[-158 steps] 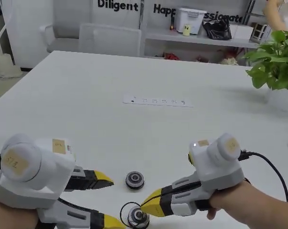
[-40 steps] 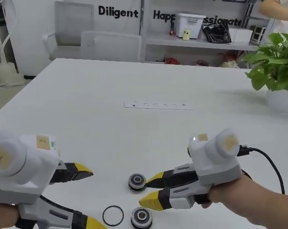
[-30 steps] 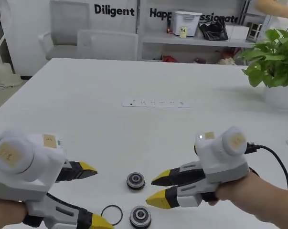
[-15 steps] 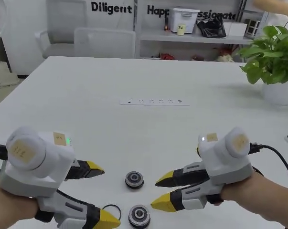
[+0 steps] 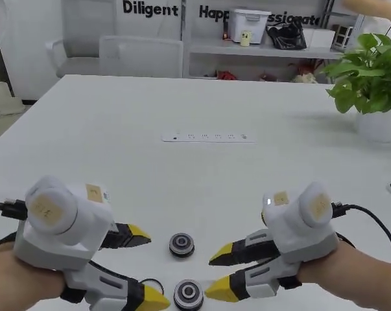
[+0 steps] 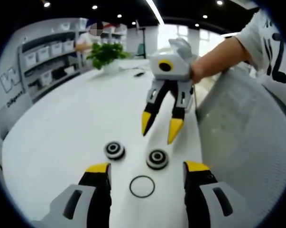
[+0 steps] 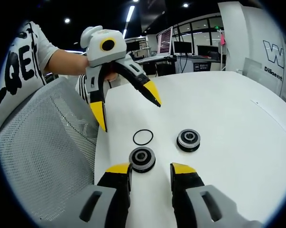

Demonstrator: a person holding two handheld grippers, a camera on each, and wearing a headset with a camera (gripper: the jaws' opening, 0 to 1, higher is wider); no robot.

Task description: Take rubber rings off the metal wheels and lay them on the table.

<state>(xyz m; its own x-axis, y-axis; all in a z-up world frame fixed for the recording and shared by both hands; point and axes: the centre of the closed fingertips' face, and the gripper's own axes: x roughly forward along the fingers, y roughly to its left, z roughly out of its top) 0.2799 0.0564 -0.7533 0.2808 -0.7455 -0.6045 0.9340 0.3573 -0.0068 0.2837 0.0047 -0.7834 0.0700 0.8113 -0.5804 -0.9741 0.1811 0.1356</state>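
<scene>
Left gripper [image 5: 145,265] jaws spread wide and empty; the loose rubber ring [image 6: 142,186] lies flat on the table [image 5: 201,175] just ahead of them. Right gripper [image 5: 216,273] jaws parted, empty, with the near metal wheel [image 7: 142,159] just ahead. The second wheel [image 5: 181,244] is beyond it; all sit by the table's near edge, with open surface farther out.

Grey-white bodies, black yellow-tipped jaws on left claw [image 5: 156,269] and right claw [image 5: 210,278]; black cable [image 5: 348,208]; white lettered T-shirt [image 7: 19,61]

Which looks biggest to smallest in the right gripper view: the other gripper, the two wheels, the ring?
1. left gripper
2. near wheel and far wheel: about alike, nearness makes it unsure
3. rubber ring, slightly smaller
</scene>
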